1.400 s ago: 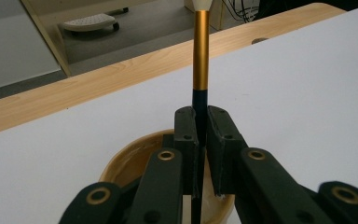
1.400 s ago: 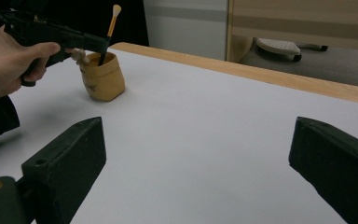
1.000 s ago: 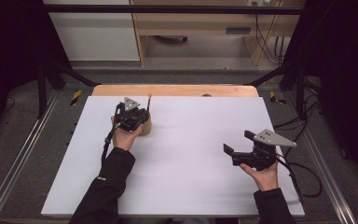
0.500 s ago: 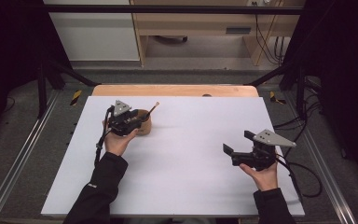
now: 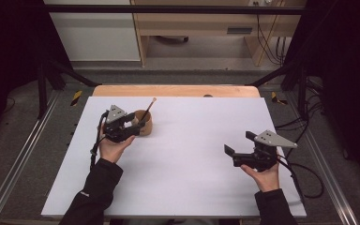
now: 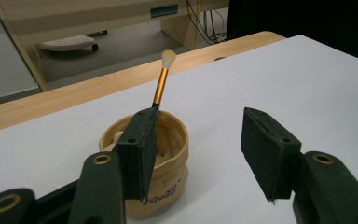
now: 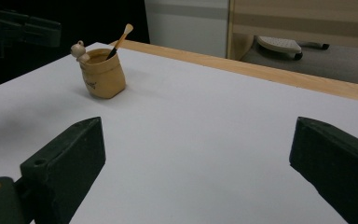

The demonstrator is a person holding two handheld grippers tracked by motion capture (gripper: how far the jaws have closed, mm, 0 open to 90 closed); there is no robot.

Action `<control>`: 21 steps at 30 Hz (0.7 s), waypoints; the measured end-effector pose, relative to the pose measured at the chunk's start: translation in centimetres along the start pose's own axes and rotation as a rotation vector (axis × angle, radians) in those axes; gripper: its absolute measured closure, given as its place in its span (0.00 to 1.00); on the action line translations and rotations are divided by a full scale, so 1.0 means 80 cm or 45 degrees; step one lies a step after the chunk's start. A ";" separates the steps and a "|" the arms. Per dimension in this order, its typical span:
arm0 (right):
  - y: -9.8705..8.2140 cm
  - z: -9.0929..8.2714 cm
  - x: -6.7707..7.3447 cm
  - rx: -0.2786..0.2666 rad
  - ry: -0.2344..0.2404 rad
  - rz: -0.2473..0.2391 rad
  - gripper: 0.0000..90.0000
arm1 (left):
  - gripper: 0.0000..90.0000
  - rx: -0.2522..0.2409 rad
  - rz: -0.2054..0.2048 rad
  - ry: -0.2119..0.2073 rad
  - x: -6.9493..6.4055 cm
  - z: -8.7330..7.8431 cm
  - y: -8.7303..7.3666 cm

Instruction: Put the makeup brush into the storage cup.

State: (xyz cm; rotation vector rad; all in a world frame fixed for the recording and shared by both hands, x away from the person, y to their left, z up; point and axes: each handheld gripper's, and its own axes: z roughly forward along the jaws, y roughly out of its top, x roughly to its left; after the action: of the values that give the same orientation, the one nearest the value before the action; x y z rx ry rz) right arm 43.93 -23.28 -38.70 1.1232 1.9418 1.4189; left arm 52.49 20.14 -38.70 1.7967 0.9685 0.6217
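Since a second ago, the left hand-held gripper (image 5: 138,126) has been drawn back toward the person and now sits just beside the tan pot (image 5: 144,122), its jaws spread wide with nothing between them. A brush (image 6: 161,83) is seen leaning in the pot, its pale tip pointing up and away; a second ago it stood more upright. In the left gripper view, one jaw is seen in front of the pot's rim. The right hand-held gripper (image 5: 239,149) has not been moved; it is held well apart from the pot, over the white bench (image 5: 201,126), jaws wide and empty.
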 end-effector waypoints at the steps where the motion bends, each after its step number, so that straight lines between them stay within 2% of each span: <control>1: 0.000 0.000 0.000 0.000 -0.001 -0.001 0.04 | 0.49 -0.005 0.002 -0.004 -0.001 -0.003 0.000; 18: -0.001 0.000 0.001 0.001 0.001 -0.007 0.04 | 0.31 -0.061 0.050 -0.051 -0.011 -0.045 -0.010; 21: -0.001 0.000 0.001 0.002 0.001 -0.005 0.04 | 0.28 -0.054 0.060 -0.056 -0.012 -0.049 -0.012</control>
State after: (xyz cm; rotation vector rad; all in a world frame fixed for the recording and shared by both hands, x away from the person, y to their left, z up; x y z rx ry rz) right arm 43.84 -23.20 -38.79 1.1187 1.9453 1.4164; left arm 48.65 21.56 -37.95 1.7926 0.8795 0.6249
